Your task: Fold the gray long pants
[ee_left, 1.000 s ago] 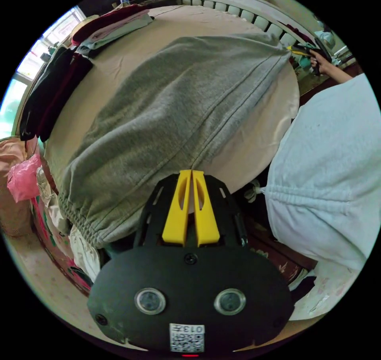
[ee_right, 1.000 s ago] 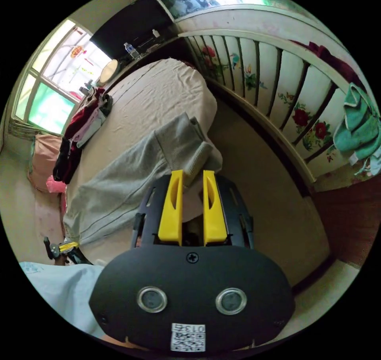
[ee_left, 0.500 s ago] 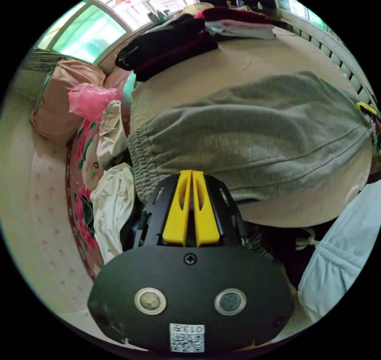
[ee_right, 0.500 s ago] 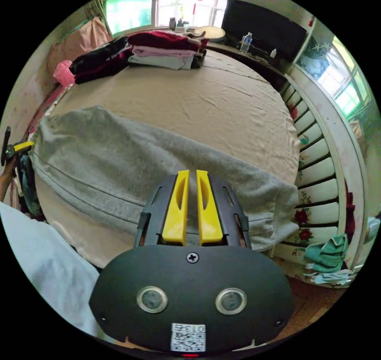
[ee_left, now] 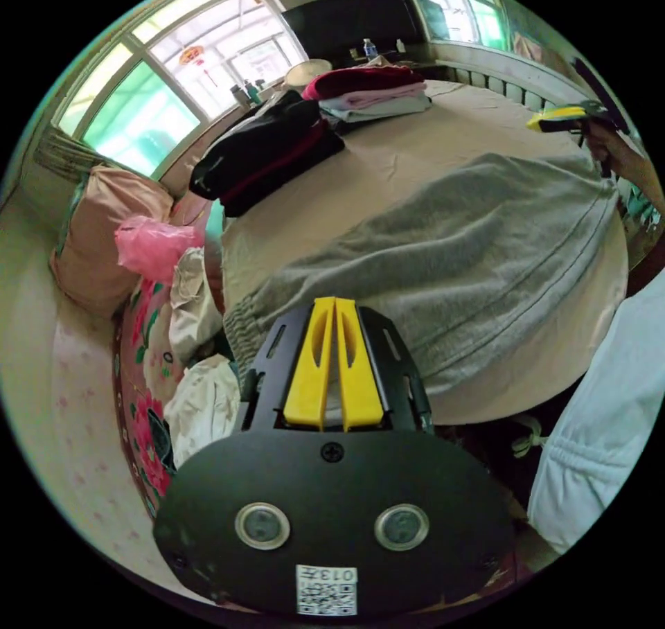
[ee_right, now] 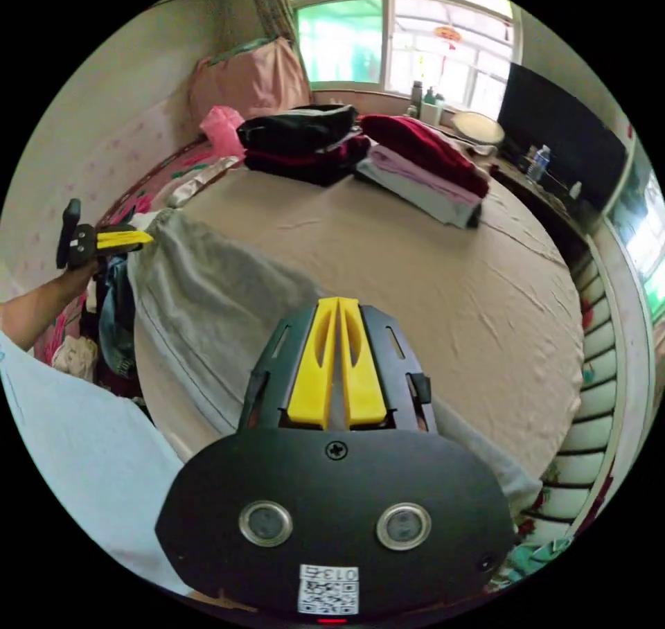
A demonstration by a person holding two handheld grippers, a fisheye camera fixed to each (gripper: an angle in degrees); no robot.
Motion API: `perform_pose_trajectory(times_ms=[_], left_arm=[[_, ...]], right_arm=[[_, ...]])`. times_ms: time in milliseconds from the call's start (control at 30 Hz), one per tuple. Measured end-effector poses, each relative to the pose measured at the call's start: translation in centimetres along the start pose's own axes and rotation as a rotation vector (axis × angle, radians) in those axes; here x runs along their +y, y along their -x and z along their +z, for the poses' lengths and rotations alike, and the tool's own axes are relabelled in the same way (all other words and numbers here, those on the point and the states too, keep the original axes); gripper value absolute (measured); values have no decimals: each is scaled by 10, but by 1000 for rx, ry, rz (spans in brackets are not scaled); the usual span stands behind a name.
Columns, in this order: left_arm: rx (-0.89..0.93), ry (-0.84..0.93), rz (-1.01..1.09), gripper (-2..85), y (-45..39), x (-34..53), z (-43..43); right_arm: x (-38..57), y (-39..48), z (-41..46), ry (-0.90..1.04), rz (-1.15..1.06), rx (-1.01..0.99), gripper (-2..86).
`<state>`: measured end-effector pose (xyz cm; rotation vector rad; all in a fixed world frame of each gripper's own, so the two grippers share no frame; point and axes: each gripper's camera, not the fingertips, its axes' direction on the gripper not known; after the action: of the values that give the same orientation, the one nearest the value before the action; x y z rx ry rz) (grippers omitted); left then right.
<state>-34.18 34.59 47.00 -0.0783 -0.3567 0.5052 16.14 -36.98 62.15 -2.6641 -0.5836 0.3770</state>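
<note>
The gray long pants [ee_left: 450, 241] lie lengthwise along the near edge of the beige bed [ee_left: 388, 158]. My left gripper [ee_left: 334, 301] is shut at the waistband end, beside the gathered elastic, with gray cloth showing in the slit between its jaws. In the right gripper view the same pants [ee_right: 208, 303] stretch from the left gripper [ee_right: 145, 237], held in a hand at the waist corner, to my right gripper [ee_right: 337, 301]. That one is shut over the leg part, with fabric between its jaws. The right gripper [ee_left: 533, 123] appears at the pants' far end in the left gripper view.
Folded clothes sit at the bed's far side: a black and dark red stack [ee_right: 305, 137] and a red, pink and gray stack [ee_right: 422, 158]. A pink bag [ee_left: 152, 244] and loose laundry [ee_left: 201, 393] lie beside the bed. A painted railing [ee_right: 596, 407] bounds the bed's end. The person's pale shirt [ee_left: 609, 414] is close.
My right gripper went from open to shut and now sits over the pants leg. Both cameras swung round toward the window; the pants lie stretched flatter along the bed edge.
</note>
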Motion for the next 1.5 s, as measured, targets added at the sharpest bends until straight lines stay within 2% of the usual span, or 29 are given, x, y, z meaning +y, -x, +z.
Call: perform_pose_trajectory(times_ms=[167, 267, 367, 433, 500, 600, 767, 867, 933, 1033, 1100, 1167, 1200, 1267, 1333, 1400, 1500], left_arm=[[34, 162, 56, -4, -5, 5, 45], [48, 80, 23, -4, 5, 28, 43], [78, 111, -78, -4, 25, 31, 35], [89, 4, -134, -3, 35, 30, 13], [91, -122, -44, -3, 29, 4, -6], [128, -184, 105, -2, 10, -50, 4], [231, -151, 97, 3, 13, -110, 41], [266, -194, 97, 17, 16, -125, 41], [312, -227, 172, 44, 7, -129, 40], [416, -185, 380, 61, -22, -128, 49], [430, -80, 502, 43, -45, -120, 65], [410, -33, 578, 30, -57, -112, 69], [372, -68, 598, 26, -61, -106, 64], [345, -86, 614, 20, -63, -100, 60], [342, -89, 602, 17, -62, -97, 59], [331, -95, 603, 14, -63, -95, 56], [323, -90, 598, 11, -63, -94, 60]], right_arm=[[-81, 73, 84, 97, -168, -97, 15], [-81, 92, 150, 299, -238, -40, 9], [-70, 74, 146, 264, -153, -79, 16], [-64, 57, 120, 113, -108, -79, 39], [-66, 53, 117, 71, -106, -70, 68], [-79, 53, 149, 151, -133, -162, 76], [-83, 61, 193, 348, -142, -321, 25], [-70, 87, 154, 200, -266, -292, 14], [-44, 119, 126, 112, -406, -262, 11], [-5, 157, 127, 153, -526, -222, 11], [17, 174, 142, 187, -562, -168, 15], [30, 185, 155, 231, -570, -163, 22], [31, 188, 155, 240, -556, -197, 29], [24, 181, 145, 204, -492, -274, 42], [0, 152, 130, 119, -305, -317, 61], [-19, 140, 125, 62, -257, -260, 77], [-39, 159, 144, 76, -430, -169, 94]])
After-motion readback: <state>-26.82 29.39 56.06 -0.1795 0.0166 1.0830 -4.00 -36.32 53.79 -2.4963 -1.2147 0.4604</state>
